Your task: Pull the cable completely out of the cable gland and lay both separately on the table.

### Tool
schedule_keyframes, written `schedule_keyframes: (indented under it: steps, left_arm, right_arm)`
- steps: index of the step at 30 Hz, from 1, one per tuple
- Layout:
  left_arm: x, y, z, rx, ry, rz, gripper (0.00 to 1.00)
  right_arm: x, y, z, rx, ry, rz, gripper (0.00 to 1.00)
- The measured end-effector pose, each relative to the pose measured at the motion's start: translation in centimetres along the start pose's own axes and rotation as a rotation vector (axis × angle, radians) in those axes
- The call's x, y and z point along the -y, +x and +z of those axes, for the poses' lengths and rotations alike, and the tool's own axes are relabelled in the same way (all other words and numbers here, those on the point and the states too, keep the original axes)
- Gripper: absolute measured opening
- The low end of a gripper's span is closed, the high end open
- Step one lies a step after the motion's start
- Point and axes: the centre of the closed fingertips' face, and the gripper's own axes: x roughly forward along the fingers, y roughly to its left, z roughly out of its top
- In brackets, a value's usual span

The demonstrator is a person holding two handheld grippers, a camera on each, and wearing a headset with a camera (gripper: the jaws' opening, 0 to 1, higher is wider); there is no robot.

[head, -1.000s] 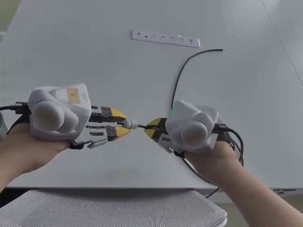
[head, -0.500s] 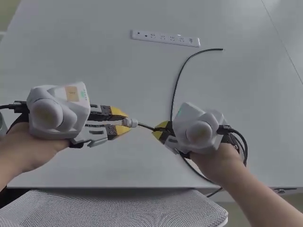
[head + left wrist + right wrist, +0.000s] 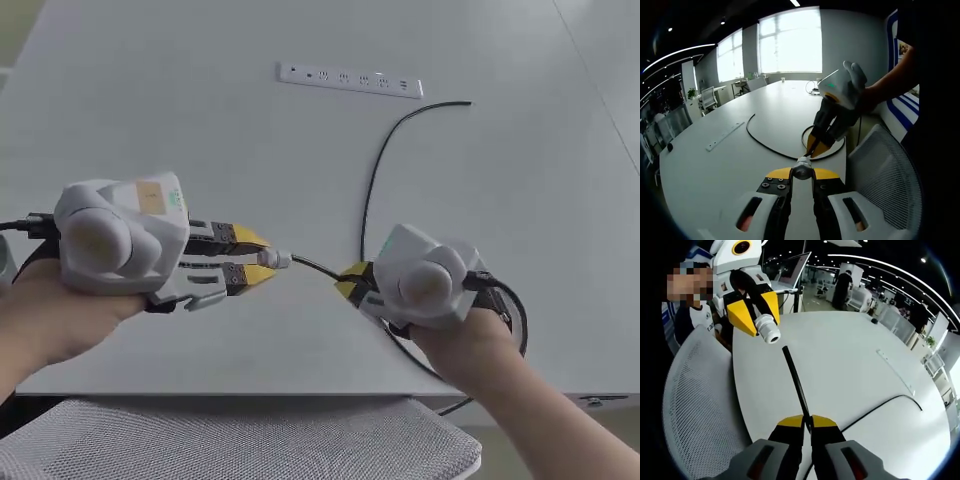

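My left gripper (image 3: pixel 262 260) is shut on a small white cable gland (image 3: pixel 277 261), which sits between its yellow tips (image 3: pixel 802 167). My right gripper (image 3: pixel 348 280) is shut on the black cable (image 3: pixel 375 175) a short way from its end. In the right gripper view the cable's free end (image 3: pixel 785 349) points at the gland (image 3: pixel 769 330) with a small gap between them. From the head view the two look almost touching. The rest of the cable curves away over the white table (image 3: pixel 200 130) to the far right.
A white power strip (image 3: pixel 350 82) lies at the far middle of the table. A grey mesh chair back (image 3: pixel 240 440) sits below the table's near edge. Black gripper leads loop under the right hand (image 3: pixel 500 320).
My right gripper has drawn away to the right and down with the cable, widening the gap to the gland. The left gripper has stayed nearly still with the gland.
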Motion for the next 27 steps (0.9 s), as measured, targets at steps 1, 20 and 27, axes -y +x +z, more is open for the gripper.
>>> schedule_keyframes:
  steps: [1, 20, 27]
  left_arm:
    - [0.1, 0.0, 0.0, 0.0, -0.001, -0.001, 0.15]
    - [0.4, 0.4, -0.9, 0.003, -0.011, 0.012, 0.15]
    - [-0.2, 0.3, -1.9, 0.013, -0.043, 0.031, 0.16]
  right_arm:
    - [0.0, -0.1, 0.0, 0.002, 0.002, -0.001, 0.0]
    - [1.4, 0.7, 2.9, 0.009, -0.024, -0.004, 0.0]
    - [2.2, 2.2, 5.4, 0.023, -0.039, 0.018, 0.0]
